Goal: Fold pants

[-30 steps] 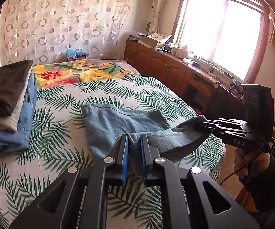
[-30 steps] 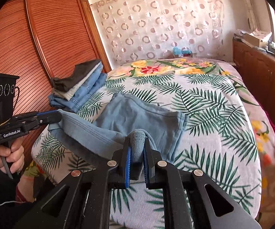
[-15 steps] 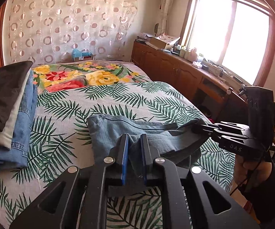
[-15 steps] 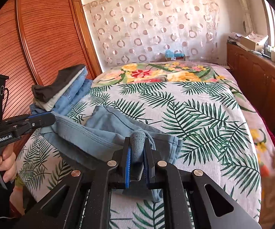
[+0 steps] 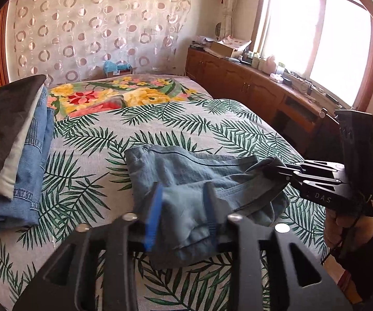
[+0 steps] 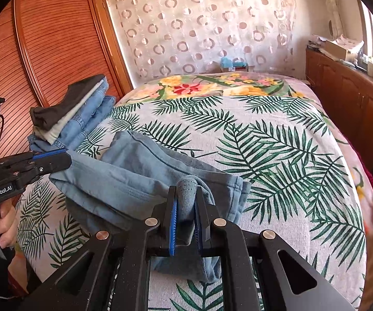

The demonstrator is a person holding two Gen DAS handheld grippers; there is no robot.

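Note:
Light blue pants (image 5: 186,171) lie folded over on the palm-leaf bedspread (image 5: 212,124). My left gripper (image 5: 182,204) sits over their near edge. Its jaws are opening, and a hump of the cloth lies loose between the blurred blue pads without being pressed. My right gripper (image 6: 186,204) is shut on a bunched fold of the pants (image 6: 139,171) near the bed's front. The left wrist view shows the right gripper (image 5: 274,171) at the pants' right corner. In the right wrist view the left gripper (image 6: 62,159) is at their left corner.
A stack of folded clothes (image 5: 10,155), dark on top of denim, sits at the bed's left side by the slatted wooden wardrobe (image 6: 43,51). A low wooden cabinet (image 5: 251,85) runs under the window on the right. A person's hands hold both gripper handles.
Both grippers carried the pants' edge forward and down onto the lower layer. The left jaws, shut on the cloth before, have now spread apart.

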